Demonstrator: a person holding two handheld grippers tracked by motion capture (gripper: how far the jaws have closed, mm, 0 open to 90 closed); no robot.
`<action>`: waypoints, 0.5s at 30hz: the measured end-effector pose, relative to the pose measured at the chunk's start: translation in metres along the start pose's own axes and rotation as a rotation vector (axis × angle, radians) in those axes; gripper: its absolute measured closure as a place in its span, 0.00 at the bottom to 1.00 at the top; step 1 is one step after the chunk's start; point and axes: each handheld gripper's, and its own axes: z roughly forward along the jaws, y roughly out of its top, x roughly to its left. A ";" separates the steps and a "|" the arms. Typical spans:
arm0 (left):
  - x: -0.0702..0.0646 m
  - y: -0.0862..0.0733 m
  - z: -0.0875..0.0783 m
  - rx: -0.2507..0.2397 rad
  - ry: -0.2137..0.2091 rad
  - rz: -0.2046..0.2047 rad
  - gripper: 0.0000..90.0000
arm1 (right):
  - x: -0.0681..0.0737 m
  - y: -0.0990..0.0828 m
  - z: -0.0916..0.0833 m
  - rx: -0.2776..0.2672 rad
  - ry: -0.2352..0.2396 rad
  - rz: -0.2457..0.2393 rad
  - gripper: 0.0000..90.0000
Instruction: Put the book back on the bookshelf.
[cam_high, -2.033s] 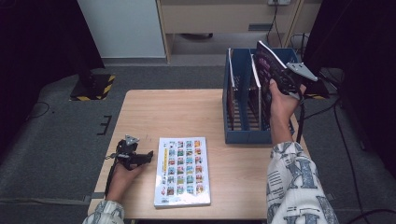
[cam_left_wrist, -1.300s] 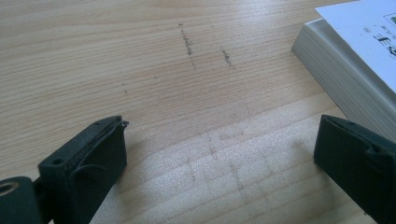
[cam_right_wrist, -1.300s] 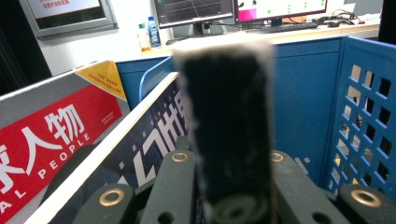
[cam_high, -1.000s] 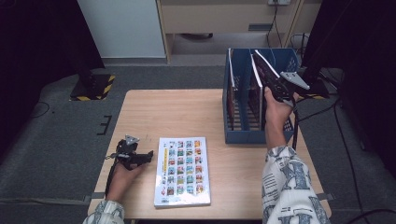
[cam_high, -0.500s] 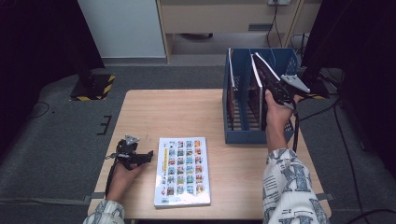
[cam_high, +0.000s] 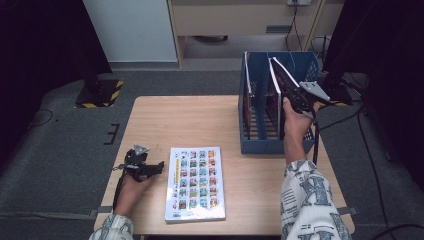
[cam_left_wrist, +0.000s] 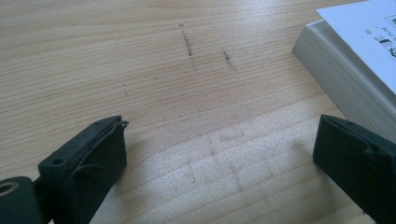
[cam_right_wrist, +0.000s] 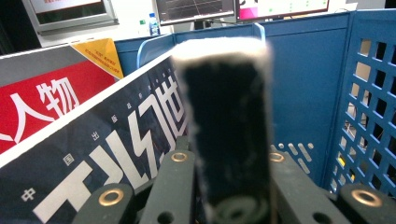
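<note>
My right gripper (cam_high: 301, 99) is shut on a dark-covered book (cam_high: 281, 74), which it holds tilted in the right part of the blue file rack (cam_high: 260, 146). In the right gripper view the book's dark edge (cam_right_wrist: 224, 116) stands clamped between the jaws, with the rack's perforated wall (cam_right_wrist: 369, 93) close on the right. My left gripper (cam_high: 159, 167) lies on the wooden table (cam_high: 200, 120), open and holding nothing. It is just left of a flat book with a colourful picture grid (cam_high: 196, 182). That book's page edge (cam_left_wrist: 341, 88) sits near the right finger (cam_left_wrist: 355, 154).
Other books stand in the rack: a dark cover with white characters (cam_right_wrist: 102, 140) and a red one (cam_right_wrist: 42, 107) beside the held book. Bare tabletop (cam_left_wrist: 187, 93) lies ahead of the left gripper. The floor around the table is dark carpet.
The right gripper has brought the book down and slightly left, into the rack, and has then held still. The left gripper and the flat book have not moved.
</note>
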 end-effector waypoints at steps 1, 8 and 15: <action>0.000 0.000 0.000 0.000 0.000 0.000 0.02 | 0.000 0.000 0.000 -0.001 -0.002 0.002 0.91; 0.000 0.000 0.000 0.000 0.000 0.000 0.02 | -0.005 -0.002 0.005 -0.011 -0.013 0.016 0.91; 0.000 0.000 0.000 0.000 0.000 0.000 0.02 | -0.002 -0.005 0.007 0.012 0.008 -0.005 0.90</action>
